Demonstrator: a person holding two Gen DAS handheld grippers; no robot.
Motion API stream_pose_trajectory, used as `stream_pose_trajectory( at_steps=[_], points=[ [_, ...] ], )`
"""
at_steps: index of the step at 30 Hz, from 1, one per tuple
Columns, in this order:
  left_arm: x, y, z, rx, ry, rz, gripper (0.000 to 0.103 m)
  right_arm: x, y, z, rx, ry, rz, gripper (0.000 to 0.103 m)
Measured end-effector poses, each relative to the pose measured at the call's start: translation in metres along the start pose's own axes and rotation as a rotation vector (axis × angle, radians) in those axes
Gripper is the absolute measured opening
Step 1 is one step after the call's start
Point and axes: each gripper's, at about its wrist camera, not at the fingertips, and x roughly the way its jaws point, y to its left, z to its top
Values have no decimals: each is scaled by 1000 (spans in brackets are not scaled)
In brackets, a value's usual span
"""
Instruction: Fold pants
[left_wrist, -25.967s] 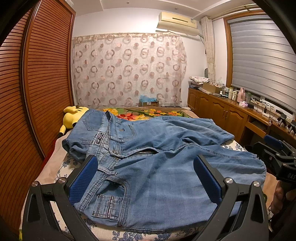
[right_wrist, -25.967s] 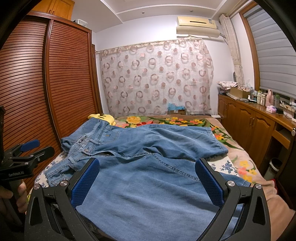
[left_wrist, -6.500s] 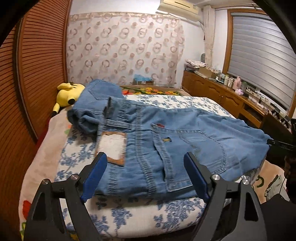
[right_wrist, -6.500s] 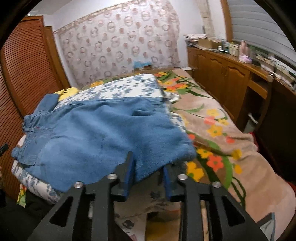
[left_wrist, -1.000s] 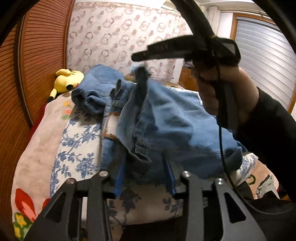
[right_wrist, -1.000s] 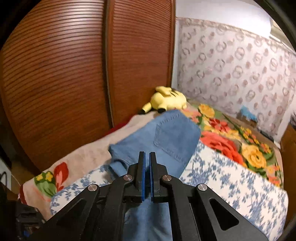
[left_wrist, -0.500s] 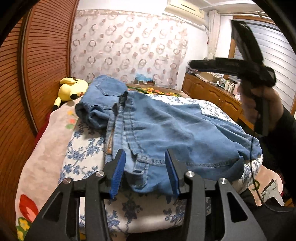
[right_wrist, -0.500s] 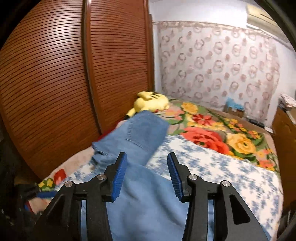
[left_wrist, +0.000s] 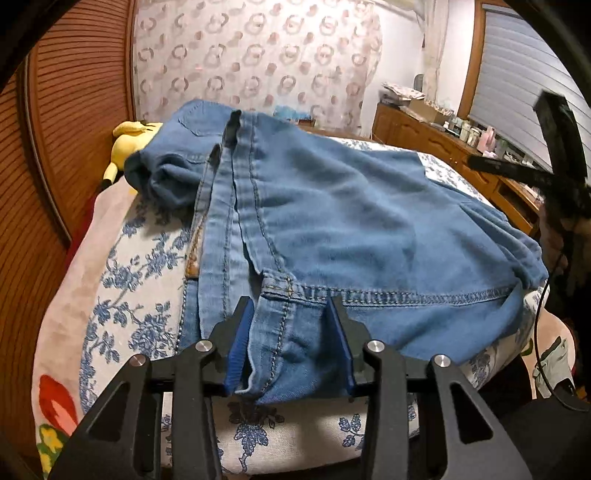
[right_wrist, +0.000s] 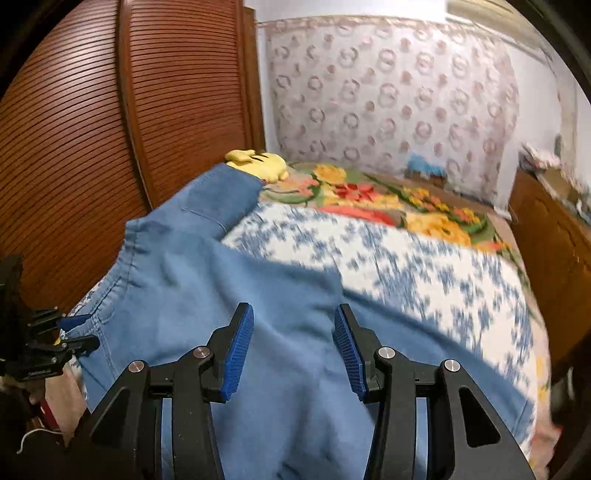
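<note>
The left wrist camera sat low at the near edge of the bed (left_wrist: 122, 266), facing across the jeans (left_wrist: 351, 221) toward the far curtain (left_wrist: 258, 66). The right wrist camera hovered close above them, angled toward the wardrobe (right_wrist: 92, 129). The 2 views shared jeans, curtain and yellow plush toy (right_wrist: 258, 164).

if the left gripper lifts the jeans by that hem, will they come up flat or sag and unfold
The jeans would probably sag: the denim already drapes and creases over the bed. The layers lie loose on one another, so the fold would likely slip apart. They look fairly heavy, thick-seamed, so the hem between the left gripper pads may drag.
</note>
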Motion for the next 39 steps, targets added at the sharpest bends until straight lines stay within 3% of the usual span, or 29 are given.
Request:
stream_pose_trajectory(
  at_steps=[3, 5, 6, 8, 14, 21, 24, 30, 31, 39],
  points=[
    [0, 1, 0, -6, -8, -10, 37, -10, -8, -14, 27, 6, -1, 47],
    [-4, 1, 1, -6, -30, -20, 18, -16, -13, -20, 46, 13, -8, 48],
    [-8, 1, 0, -7, -43, -22, 18, -19, -15, -25, 56, 13, -15, 47],
    [-13, 3, 2, -26, -59, -47, 7, -28, -21, -34, 80, 12, -30, 47],
    [-49, 26, 10, -88, -155, -12, 7, -63, -36, -64, 127, -13, -87, 48],
    [-44, 18, 11, -49, -115, 5, 7, -114, -62, -99, 224, -35, -159, 47],
    [-43, 16, 11, -42, -113, 2, 19, -133, -75, -110, 265, -33, -196, 48],
    [-47, 6, 16, -30, -145, -8, 66, -163, -90, -134, 313, -7, -265, 48],
    [-46, 3, 17, -27, -146, -17, 78, -168, -92, -137, 320, -6, -273, 48],
    [-30, -21, 24, 0, -124, -32, 81, -181, -100, -147, 337, 33, -283, 48]
  ],
)
